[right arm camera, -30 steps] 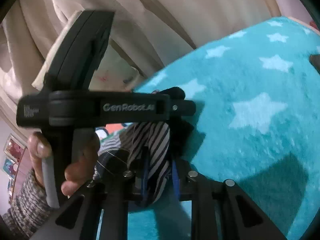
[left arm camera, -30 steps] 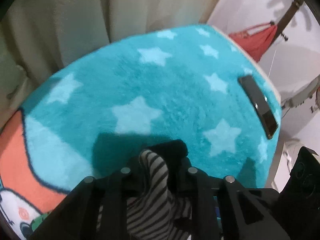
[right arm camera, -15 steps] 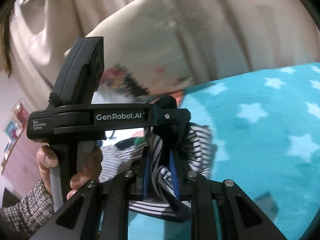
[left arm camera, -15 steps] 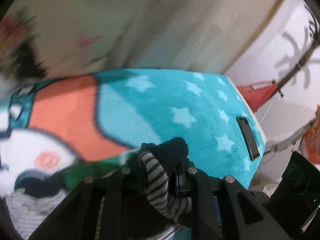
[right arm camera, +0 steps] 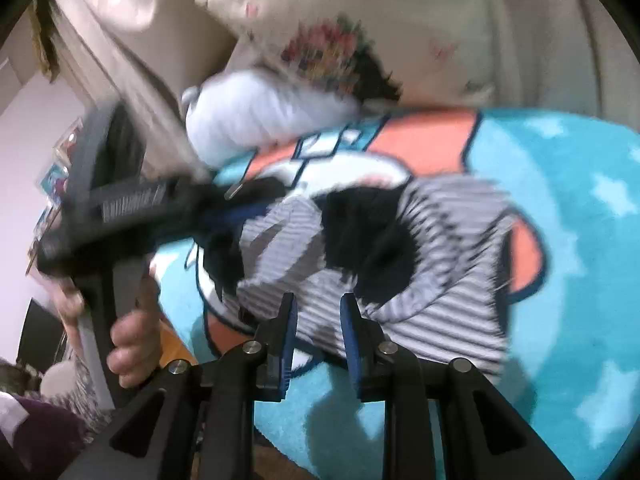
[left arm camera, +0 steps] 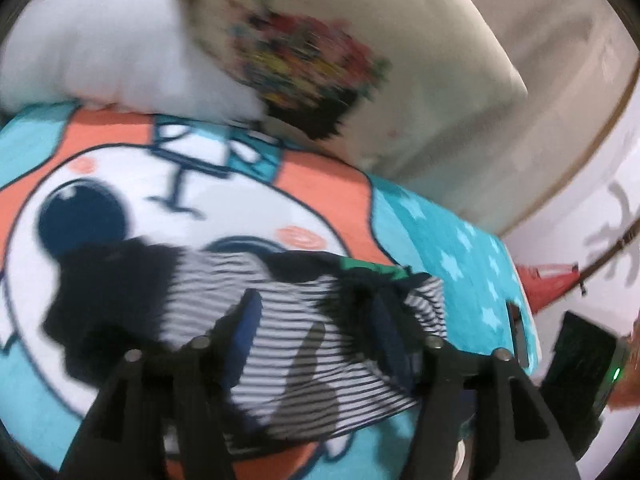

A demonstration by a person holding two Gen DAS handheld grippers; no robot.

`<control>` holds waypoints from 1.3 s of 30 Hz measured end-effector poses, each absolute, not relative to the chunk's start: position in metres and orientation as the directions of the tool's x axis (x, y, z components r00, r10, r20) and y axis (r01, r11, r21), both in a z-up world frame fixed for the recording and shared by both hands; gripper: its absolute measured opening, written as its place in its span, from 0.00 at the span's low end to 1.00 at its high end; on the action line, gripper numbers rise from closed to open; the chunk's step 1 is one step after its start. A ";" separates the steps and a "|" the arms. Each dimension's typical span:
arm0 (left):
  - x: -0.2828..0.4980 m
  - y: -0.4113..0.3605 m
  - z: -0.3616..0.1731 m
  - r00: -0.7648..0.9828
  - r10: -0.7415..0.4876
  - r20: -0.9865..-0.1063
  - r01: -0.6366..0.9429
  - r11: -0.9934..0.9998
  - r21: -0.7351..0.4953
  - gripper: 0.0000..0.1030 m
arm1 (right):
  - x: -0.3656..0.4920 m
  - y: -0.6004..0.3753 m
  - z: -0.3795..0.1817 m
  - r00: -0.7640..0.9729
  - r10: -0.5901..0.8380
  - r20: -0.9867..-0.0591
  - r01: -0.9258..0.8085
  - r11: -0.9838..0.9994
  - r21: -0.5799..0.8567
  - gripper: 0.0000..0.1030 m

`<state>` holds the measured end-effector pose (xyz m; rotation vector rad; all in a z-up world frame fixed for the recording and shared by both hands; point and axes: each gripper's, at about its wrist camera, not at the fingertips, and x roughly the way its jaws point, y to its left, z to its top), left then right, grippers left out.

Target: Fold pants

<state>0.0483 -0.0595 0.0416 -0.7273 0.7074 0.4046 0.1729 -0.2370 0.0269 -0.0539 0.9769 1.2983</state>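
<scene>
From my left wrist camera I see the striped pants [left arm camera: 304,344] lying on the cartoon blanket [left arm camera: 120,184] that covers the bed; at their far left end sits a dark navy patch [left arm camera: 104,284], the black-and-white stripes run rightward from it, and a second dark fold [left arm camera: 360,292] shows near the right end; the left tongs [left arm camera: 316,320] stand wide apart over the striped cloth, the blue pads on either side of it, and I cannot tell whether they touch the fabric; far left a white pillow [left arm camera: 100,48] rests against a cream cushion with a colourful print [left arm camera: 360,72]; on the starred turquoise part at right lies a dark phone [left arm camera: 516,332].

From my right wrist camera, at left my own left hand [right arm camera: 128,344] grips the other handle, blurred by motion; the pants [right arm camera: 420,272] spread across the middle of the blanket [right arm camera: 580,240], a dark patch [right arm camera: 360,232] in their centre; the right tongs [right arm camera: 318,312] are parted, a clear gap between the blue pads, hanging at the near edge of the striped cloth and clamping nothing; the white pillow [right arm camera: 256,116] and the cream cushion [right arm camera: 380,32] sit at the far side.
</scene>
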 end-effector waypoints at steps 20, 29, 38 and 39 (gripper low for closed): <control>0.003 -0.041 0.025 0.674 0.152 -0.723 -0.637 0.615 -0.464 0.57 | 0.147 -0.201 0.028 -0.255 0.751 -0.609 -0.794 0.197 0.575 0.24; -0.004 -0.048 0.038 0.647 0.265 -0.715 -0.680 0.623 -0.385 0.61 | 0.193 -0.161 0.002 -0.122 0.668 -0.734 -0.743 0.429 0.514 0.27; -0.020 -0.045 0.040 0.607 0.346 -0.715 -0.728 0.603 -0.326 0.68 | 0.189 -0.194 0.030 -0.040 0.765 -0.643 -0.737 0.412 0.536 0.39; -0.019 -0.043 0.037 0.599 0.349 -0.721 -0.734 0.598 -0.321 0.68 | 0.185 -0.200 0.035 0.006 0.754 -0.656 -0.746 0.441 0.499 0.39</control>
